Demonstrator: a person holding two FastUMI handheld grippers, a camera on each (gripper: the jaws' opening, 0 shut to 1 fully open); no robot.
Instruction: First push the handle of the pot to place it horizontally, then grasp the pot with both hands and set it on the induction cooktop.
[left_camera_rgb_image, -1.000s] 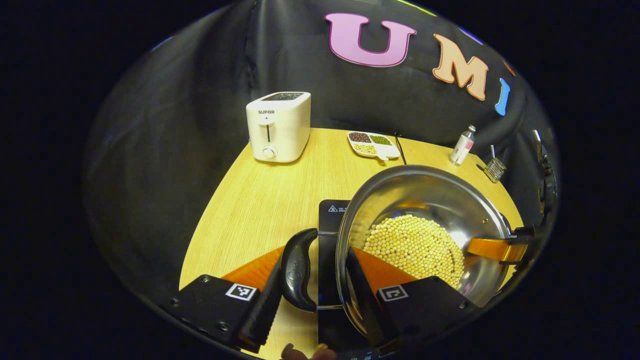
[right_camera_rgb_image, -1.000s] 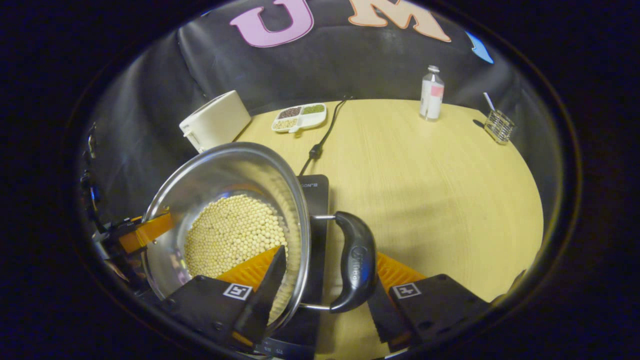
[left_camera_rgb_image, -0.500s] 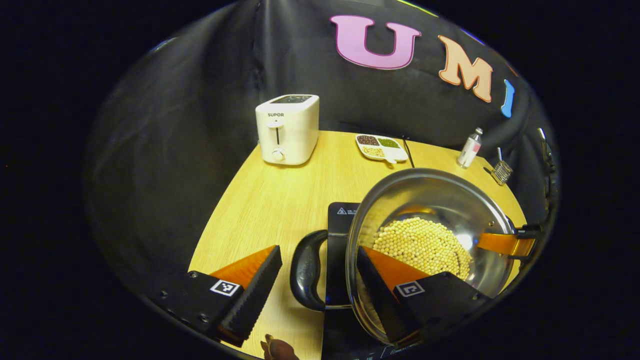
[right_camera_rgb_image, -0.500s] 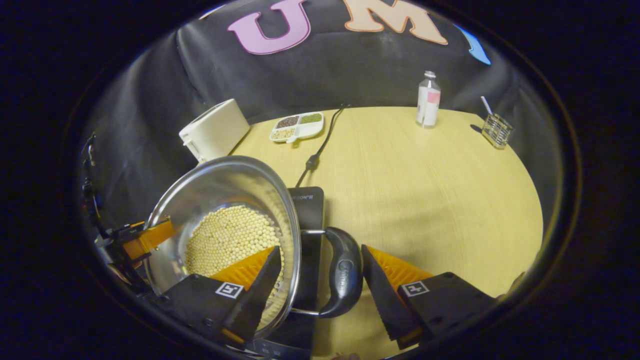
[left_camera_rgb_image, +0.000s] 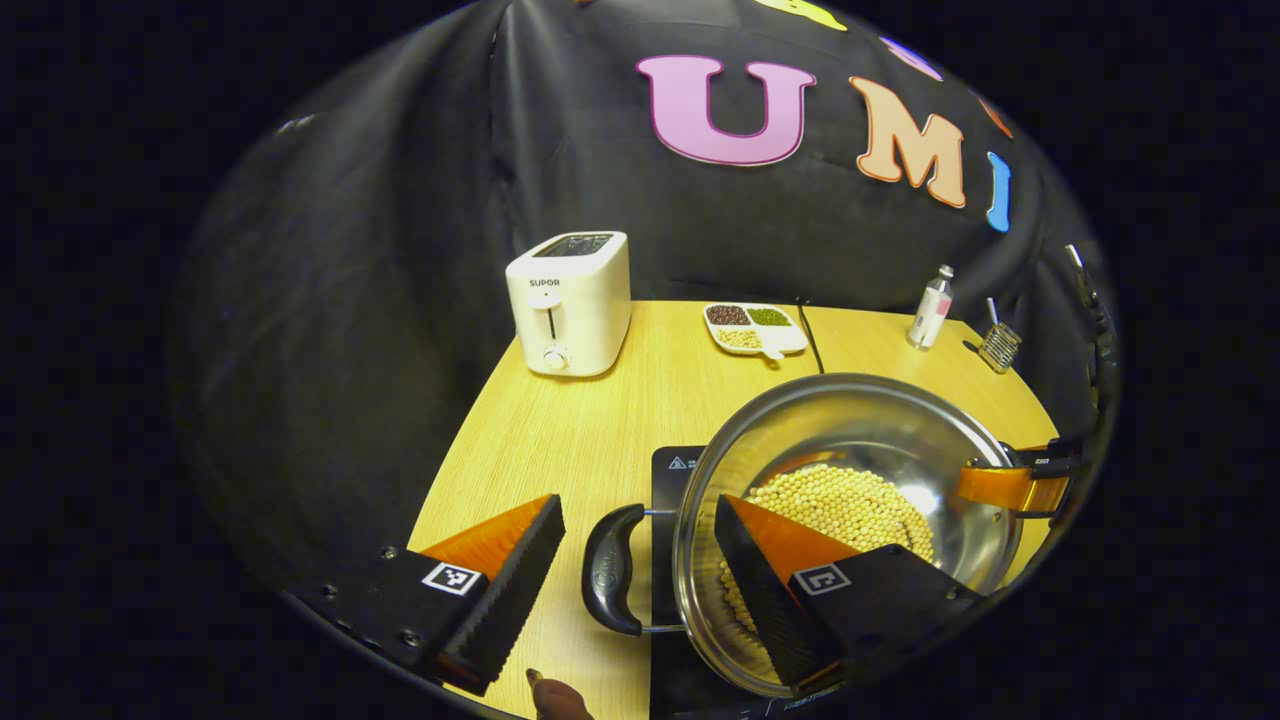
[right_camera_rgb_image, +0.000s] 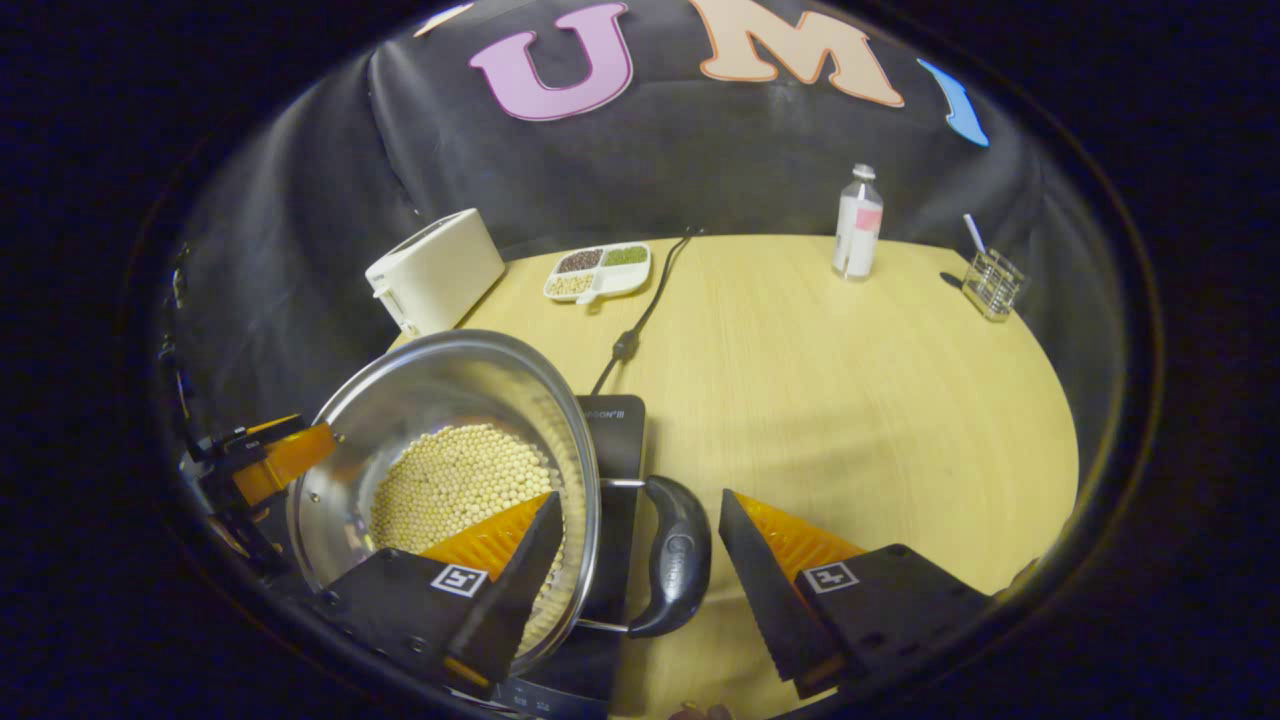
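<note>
The steel pot (left_camera_rgb_image: 850, 415) holds pale round beans (left_camera_rgb_image: 850, 500) and sits on the black induction cooktop (left_camera_rgb_image: 672, 470). My left gripper (left_camera_rgb_image: 635, 590) stands open astride the pot's black side handle (left_camera_rgb_image: 608, 583), touching nothing; one finger is over the pot's inside. In the right gripper view the pot (right_camera_rgb_image: 430, 385) rests on the cooktop (right_camera_rgb_image: 615, 440). My right gripper (right_camera_rgb_image: 635, 590) is open around the opposite black handle (right_camera_rgb_image: 678, 555), with gaps on both sides. Each gripper also appears across the pot: the right gripper (left_camera_rgb_image: 1010, 485) and the left gripper (right_camera_rgb_image: 270, 460).
A white toaster (left_camera_rgb_image: 570, 300) stands at the back left of the wooden table (right_camera_rgb_image: 850, 380). A divided dish of beans (left_camera_rgb_image: 755, 328), a small bottle (left_camera_rgb_image: 930, 310) and a wire basket (left_camera_rgb_image: 998, 345) line the back. The cooktop's cord (right_camera_rgb_image: 640, 300) runs rearward.
Both grippers opened wider off the pot's handles and drew back a little. The pot stays on the cooktop.
</note>
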